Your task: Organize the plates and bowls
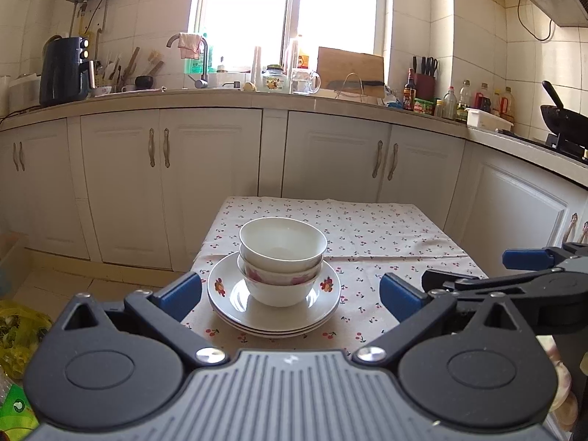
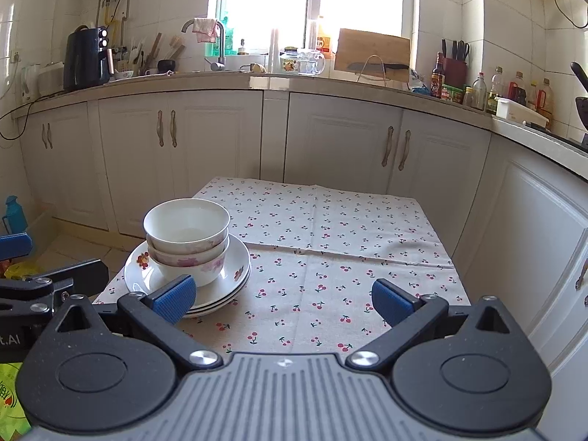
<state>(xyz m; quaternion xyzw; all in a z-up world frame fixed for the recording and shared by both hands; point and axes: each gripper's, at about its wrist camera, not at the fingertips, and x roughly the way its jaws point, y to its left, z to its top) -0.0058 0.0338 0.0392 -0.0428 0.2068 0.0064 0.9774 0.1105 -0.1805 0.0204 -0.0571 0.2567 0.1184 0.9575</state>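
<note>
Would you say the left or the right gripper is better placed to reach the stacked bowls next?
Left, probably: the left gripper is open and faces the bowls squarely, while the right gripper faces bare tablecloth.

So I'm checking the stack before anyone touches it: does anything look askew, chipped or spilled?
Nothing is spilled or visibly chipped. The bowls sit nested and upright on the stacked plates. One oddity: the stack stands near the left edge of the table. Both the left gripper and right gripper are open and empty.
</note>
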